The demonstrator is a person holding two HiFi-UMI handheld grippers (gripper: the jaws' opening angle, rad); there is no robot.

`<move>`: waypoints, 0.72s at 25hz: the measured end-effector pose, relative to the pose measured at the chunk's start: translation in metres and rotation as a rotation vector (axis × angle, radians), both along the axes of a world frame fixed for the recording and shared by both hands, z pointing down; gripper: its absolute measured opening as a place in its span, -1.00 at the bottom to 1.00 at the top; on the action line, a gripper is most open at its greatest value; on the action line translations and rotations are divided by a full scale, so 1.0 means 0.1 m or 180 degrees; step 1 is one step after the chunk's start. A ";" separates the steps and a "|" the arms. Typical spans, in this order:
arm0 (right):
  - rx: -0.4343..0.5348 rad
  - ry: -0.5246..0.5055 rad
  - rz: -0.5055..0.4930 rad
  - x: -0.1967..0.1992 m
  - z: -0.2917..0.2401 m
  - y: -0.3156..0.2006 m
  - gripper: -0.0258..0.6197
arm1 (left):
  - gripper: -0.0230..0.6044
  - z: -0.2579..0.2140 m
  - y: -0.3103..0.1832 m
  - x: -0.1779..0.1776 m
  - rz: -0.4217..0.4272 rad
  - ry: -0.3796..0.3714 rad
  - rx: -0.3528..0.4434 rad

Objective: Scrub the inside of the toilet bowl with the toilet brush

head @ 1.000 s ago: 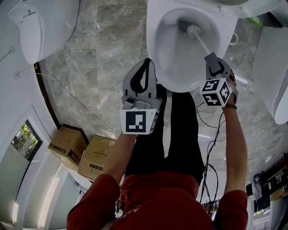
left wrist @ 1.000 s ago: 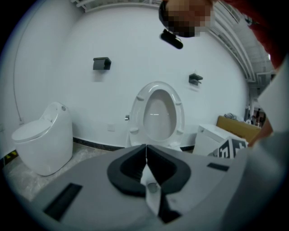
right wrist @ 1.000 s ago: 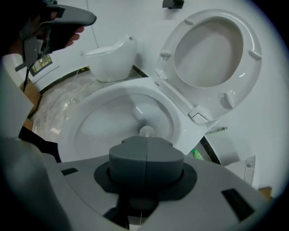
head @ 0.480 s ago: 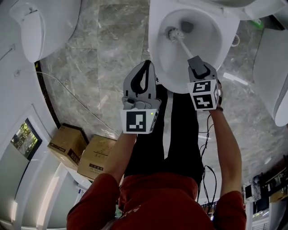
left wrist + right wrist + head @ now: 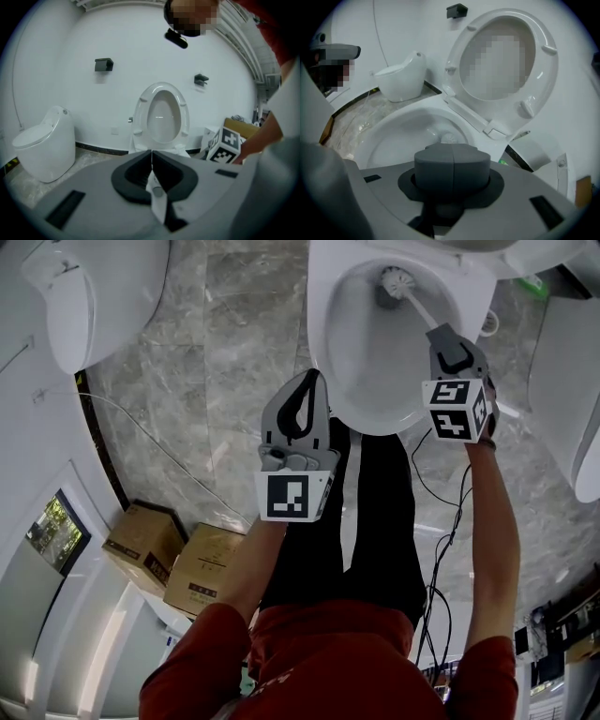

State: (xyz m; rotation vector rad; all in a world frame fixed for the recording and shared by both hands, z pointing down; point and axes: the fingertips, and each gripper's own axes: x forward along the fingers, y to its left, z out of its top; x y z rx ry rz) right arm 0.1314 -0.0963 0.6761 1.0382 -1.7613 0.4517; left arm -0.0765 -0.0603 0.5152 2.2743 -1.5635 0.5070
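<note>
Handle of toilet brush [image 5: 397, 280] pinched by right gripper [image 5: 444, 341], angled so head reaches toilet bowl [image 5: 323, 352] far wall; left gripper [image 5: 304, 392] pressed together, empty, held clear.

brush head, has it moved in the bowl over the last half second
Yes. In the head view the brush head has swung from the left side of the bowl to its back right.
</note>
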 end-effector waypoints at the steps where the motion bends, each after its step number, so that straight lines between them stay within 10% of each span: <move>1: -0.0032 0.0039 0.0023 0.09 0.00 0.04 -0.47 | -0.93 0.00 0.00 0.01 0.0019 -0.0011 -0.0027; 7: -0.0397 0.0103 0.0135 0.21 0.08 0.59 -0.47 | -0.93 0.00 -0.01 0.00 0.0025 -0.0012 -0.0072; 18: -0.0933 -0.0998 0.0747 -0.77 -0.19 1.10 -0.46 | -0.93 0.01 -0.02 -0.05 -0.0014 -0.0016 -0.0016</move>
